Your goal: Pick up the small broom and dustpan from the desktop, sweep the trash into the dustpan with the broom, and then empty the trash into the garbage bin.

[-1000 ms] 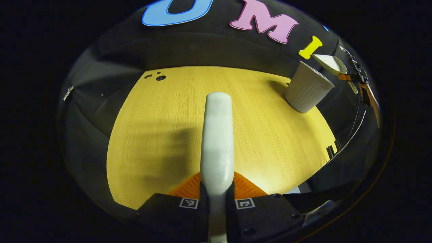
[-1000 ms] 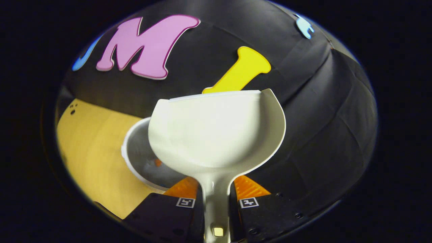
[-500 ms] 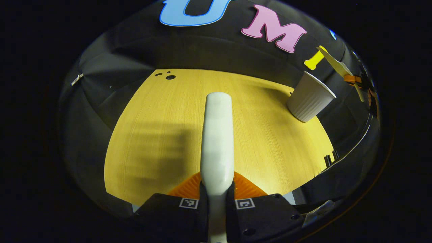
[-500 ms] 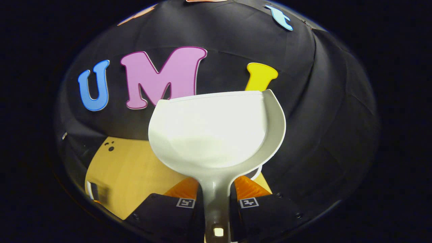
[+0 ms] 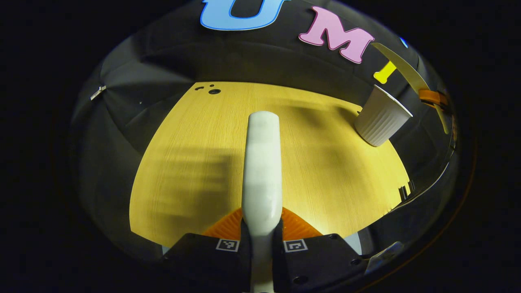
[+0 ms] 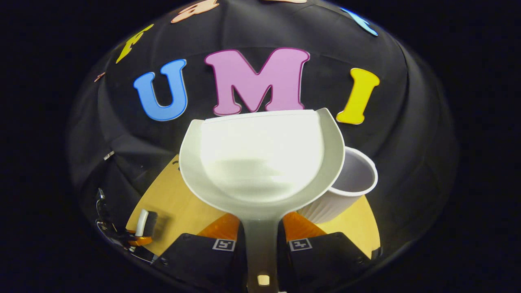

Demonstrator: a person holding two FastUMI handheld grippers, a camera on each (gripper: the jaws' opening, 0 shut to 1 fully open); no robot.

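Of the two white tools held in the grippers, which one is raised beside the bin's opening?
The dustpan, clamped by the right hand-held gripper, partly hides the ribbed white bin. The broom, in the left hand-held gripper, points over bare desktop.

The left gripper view looks from low and close, forward over the yellow table toward the black wall, with the white bin far off at its right. The right gripper view looks from higher up, perhaps, at the same wall. Both see the table and bin.
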